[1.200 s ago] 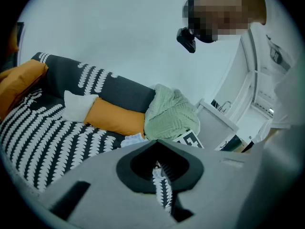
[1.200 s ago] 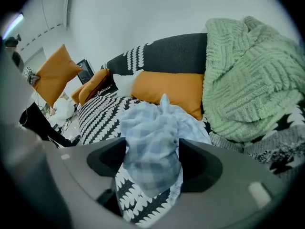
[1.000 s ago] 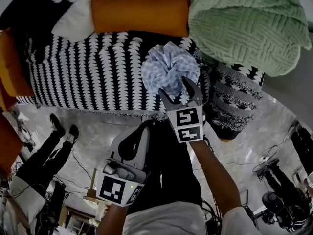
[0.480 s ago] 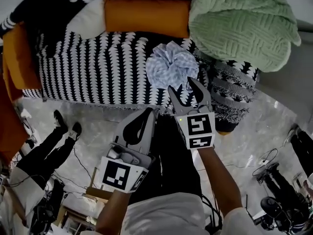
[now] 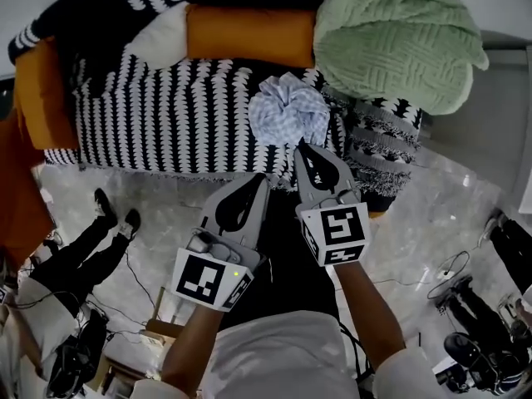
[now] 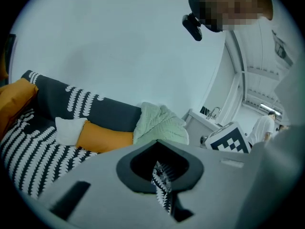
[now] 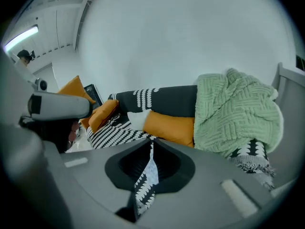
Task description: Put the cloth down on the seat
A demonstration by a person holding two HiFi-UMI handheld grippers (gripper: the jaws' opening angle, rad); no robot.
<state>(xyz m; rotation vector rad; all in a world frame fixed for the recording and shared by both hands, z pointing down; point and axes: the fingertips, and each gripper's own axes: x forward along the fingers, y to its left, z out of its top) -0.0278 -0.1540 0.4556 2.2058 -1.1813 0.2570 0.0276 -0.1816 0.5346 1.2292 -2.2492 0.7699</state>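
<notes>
The light blue checked cloth (image 5: pixel 289 113) lies crumpled on the black-and-white patterned sofa seat (image 5: pixel 166 115), near its front edge. My right gripper (image 5: pixel 304 150) sits just in front of the cloth and apart from it; its jaws are closing, tips together, with nothing between them. My left gripper (image 5: pixel 258 178) hovers over the floor before the seat, jaws together and empty. In the right gripper view the jaw tips of the right gripper (image 7: pixel 151 140) meet, with a sliver of seat showing below them. In the left gripper view the left gripper (image 6: pixel 157 142) is likewise closed.
A green knitted blanket (image 5: pixel 391 40) is heaped on the seat's right end. An orange bolster (image 5: pixel 249 33) and a white cushion (image 5: pixel 162 38) lie along the backrest, an orange cushion (image 5: pixel 37 90) at the left arm. Cables and other people's legs (image 5: pixel 83 248) are on the floor.
My right gripper let go of the cloth, drew back toward me and closed its jaws. The cloth stayed on the seat. The left gripper rose a little toward the sofa.
</notes>
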